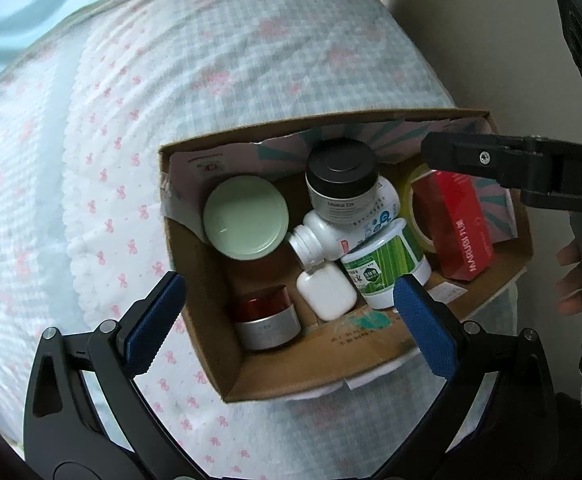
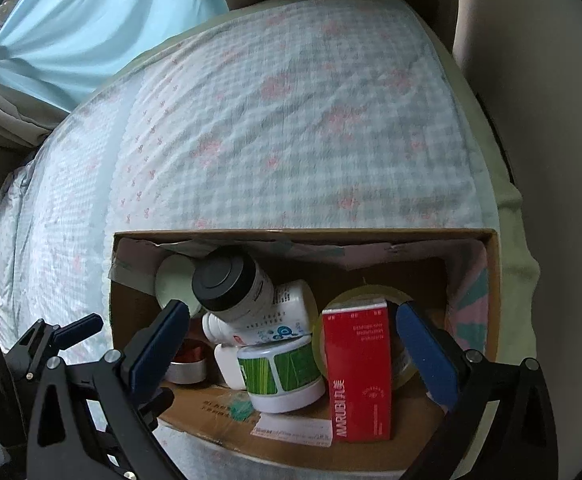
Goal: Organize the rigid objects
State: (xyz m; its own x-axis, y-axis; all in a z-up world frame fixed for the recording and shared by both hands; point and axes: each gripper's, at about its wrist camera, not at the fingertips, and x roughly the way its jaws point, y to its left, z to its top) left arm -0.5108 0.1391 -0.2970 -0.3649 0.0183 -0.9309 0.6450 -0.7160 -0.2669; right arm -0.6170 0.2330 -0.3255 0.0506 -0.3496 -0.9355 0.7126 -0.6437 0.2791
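Note:
An open cardboard box (image 1: pixel 211 360) sits on a bed. Inside lie a pale green round lid (image 1: pixel 246 218), a black-capped jar (image 1: pixel 341 180), a white bottle (image 1: pixel 323 236), a green-striped tub (image 1: pixel 387 264), a white earbud case (image 1: pixel 327 290), a red-and-silver jar (image 1: pixel 267 320), a tape roll (image 1: pixel 415 204) and a red carton (image 1: pixel 457 224). My left gripper (image 1: pixel 291 320) is open and empty above the box's near side. My right gripper (image 2: pixel 295 344) is open and empty over the box (image 2: pixel 495 288), straddling the green tub (image 2: pixel 281 376) and the red carton (image 2: pixel 359 372).
The bed is covered with a checked quilt with pink bows (image 1: pixel 171 80). A light blue curtain (image 2: pixel 91 20) hangs at the far left. A beige wall (image 2: pixel 551 160) runs along the bed's right side. The right gripper's body (image 1: pixel 491 160) reaches over the box's right end.

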